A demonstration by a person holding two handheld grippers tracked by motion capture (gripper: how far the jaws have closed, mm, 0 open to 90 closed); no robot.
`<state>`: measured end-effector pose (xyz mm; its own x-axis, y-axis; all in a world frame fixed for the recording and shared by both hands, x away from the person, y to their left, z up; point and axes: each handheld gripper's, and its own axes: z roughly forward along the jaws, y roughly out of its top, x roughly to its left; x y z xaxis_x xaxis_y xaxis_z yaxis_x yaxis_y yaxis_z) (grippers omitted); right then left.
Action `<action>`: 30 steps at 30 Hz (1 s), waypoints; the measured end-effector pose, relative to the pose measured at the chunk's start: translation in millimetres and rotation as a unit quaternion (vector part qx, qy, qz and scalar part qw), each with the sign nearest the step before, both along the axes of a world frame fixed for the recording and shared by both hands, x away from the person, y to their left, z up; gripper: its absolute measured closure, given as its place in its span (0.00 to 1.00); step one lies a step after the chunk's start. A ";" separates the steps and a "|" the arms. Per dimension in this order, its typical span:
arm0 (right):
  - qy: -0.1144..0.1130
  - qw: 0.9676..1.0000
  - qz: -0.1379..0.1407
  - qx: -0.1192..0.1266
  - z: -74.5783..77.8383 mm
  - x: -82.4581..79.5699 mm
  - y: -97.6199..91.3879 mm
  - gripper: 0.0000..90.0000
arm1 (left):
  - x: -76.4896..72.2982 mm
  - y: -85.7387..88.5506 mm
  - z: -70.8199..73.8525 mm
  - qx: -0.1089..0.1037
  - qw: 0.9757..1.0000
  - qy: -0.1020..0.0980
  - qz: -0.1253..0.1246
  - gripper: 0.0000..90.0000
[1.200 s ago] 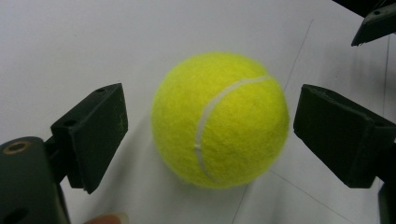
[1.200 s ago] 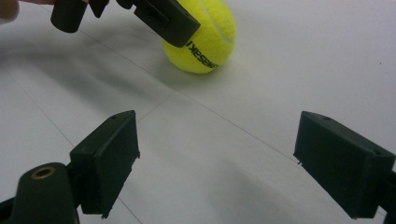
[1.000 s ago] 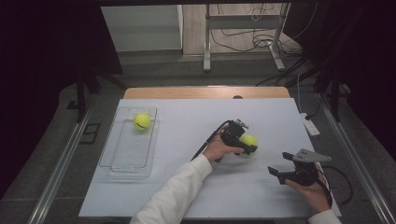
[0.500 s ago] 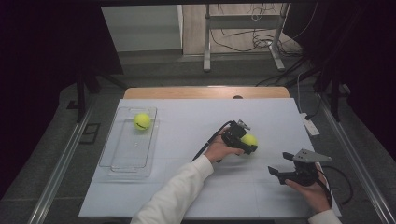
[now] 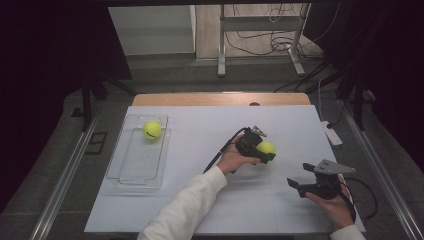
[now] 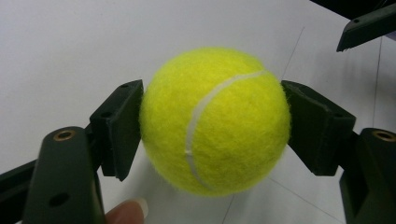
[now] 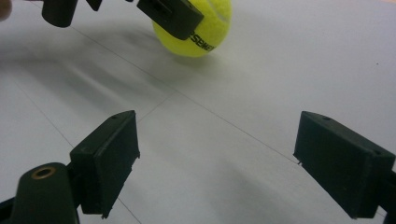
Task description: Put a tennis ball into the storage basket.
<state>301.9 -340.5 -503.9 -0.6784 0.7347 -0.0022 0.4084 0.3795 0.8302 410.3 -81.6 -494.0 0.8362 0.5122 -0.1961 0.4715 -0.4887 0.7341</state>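
One tennis ball (image 5: 152,130) in the clear tray (image 5: 125,172) — another (image 6: 215,121) gripped by left gripper (image 5: 260,149).

high view overhead; gripper views close, share ball (image 6: 215,122)

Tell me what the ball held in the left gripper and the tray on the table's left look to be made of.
Tennis ball: fuzzy yellow-green felt with a white curved seam, matte; the core is hidden. Tray: probably clear hard plastic, since the white table shows through it and its rim catches light. It holds a second tennis ball.
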 end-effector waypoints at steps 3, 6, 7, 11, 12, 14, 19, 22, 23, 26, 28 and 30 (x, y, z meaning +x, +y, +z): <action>0.000 1.000 0.000 0.000 -0.1 0.1 0.1 0.16 | -0.5 2.0 2.4 -0.002 1.000 -0.002 0.002 0.30; 0.000 1.000 -0.001 0.000 -0.1 0.0 0.2 0.16 | -1.2 4.5 4.5 -0.003 1.000 -0.005 0.003 0.30; 0.000 1.000 -0.001 0.000 -0.1 0.1 0.2 0.16 | -1.2 4.5 4.5 -0.003 1.000 -0.005 0.003 0.30; 0.000 1.000 -0.002 0.001 -0.3 0.2 0.3 0.16 | -2.5 7.1 7.1 -0.007 1.000 -0.007 0.005 0.30; 0.000 1.000 -0.001 0.001 -0.3 0.2 0.2 0.16 | -2.8 7.6 7.8 -0.007 1.000 -0.008 0.005 0.30; 0.000 1.000 -0.001 0.000 0.0 -0.1 0.0 0.16 | -3.1 8.1 8.6 -0.009 1.000 -0.009 0.005 0.30; 0.000 1.000 -0.001 0.001 -0.3 0.1 0.2 0.16 | -4.4 11.0 12.5 -0.013 1.000 -0.015 0.004 0.30; 0.000 1.000 -0.002 0.000 -0.1 0.0 0.0 0.16 | -5.0 13.1 14.1 -0.015 1.000 -0.017 0.005 0.30; 0.000 1.000 -0.002 0.000 -0.1 0.0 0.0 0.16 | -5.2 13.8 14.5 -0.017 1.000 -0.016 0.006 0.30; 0.000 1.000 -0.001 0.000 -0.3 0.2 0.3 0.16 | -5.7 16.1 15.5 -0.020 1.000 -0.018 0.007 0.30; 0.000 1.000 -0.001 0.000 -0.4 0.2 0.4 0.16 | -5.7 16.9 15.9 -0.020 1.000 -0.019 0.008 0.30; 0.000 1.000 -0.001 0.000 -0.4 0.2 0.3 0.16 | -6.0 18.8 16.9 -0.023 1.000 -0.019 0.009 0.30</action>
